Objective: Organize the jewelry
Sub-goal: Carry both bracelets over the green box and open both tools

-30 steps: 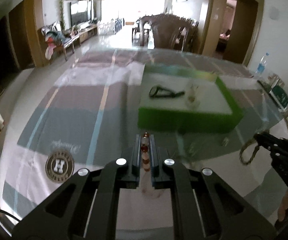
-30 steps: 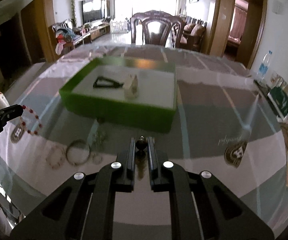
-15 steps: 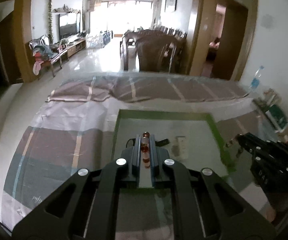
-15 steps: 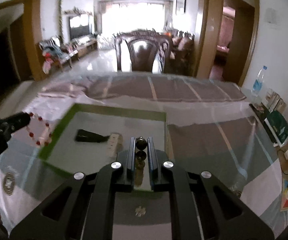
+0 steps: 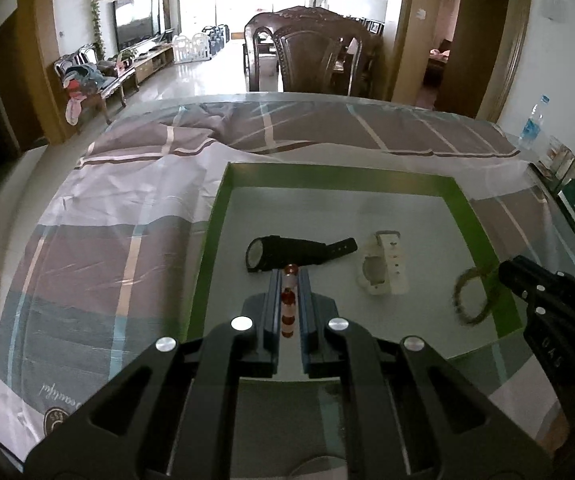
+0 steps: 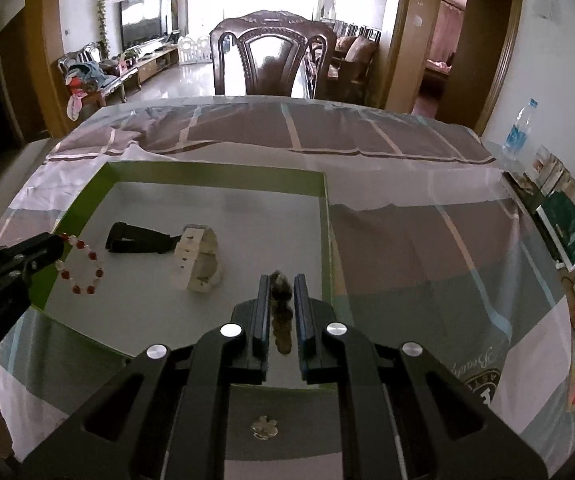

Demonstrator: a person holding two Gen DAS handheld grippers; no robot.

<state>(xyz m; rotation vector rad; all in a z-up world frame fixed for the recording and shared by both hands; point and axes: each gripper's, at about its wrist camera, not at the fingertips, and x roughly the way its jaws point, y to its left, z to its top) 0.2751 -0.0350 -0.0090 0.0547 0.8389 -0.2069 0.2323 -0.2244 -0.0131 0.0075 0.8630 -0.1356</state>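
A green-walled tray (image 5: 463, 204) with a pale floor lies on the table; it also shows in the right wrist view (image 6: 325, 208). In it lie a black watch (image 5: 291, 252) and a white watch (image 5: 383, 272). My left gripper (image 5: 289, 276) is shut on a red and clear bead bracelet (image 5: 288, 300), held over the tray's near left part. The bracelet hangs from its tip in the right wrist view (image 6: 83, 266). My right gripper (image 6: 281, 280) is shut on a dark bead bracelet (image 6: 280, 316) over the tray's near right part; the loop shows in the left wrist view (image 5: 471, 296).
A small flower-shaped charm (image 6: 264, 427) lies on the glass in front of the tray. A water bottle (image 6: 517, 130), books and a green box (image 6: 565, 224) stand along the right edge. A dark wooden chair (image 6: 271, 60) stands behind the table.
Both grippers have risen from the table in front of the tray and moved forward over its floor, each still holding its bracelet. The view now looks down into the tray.
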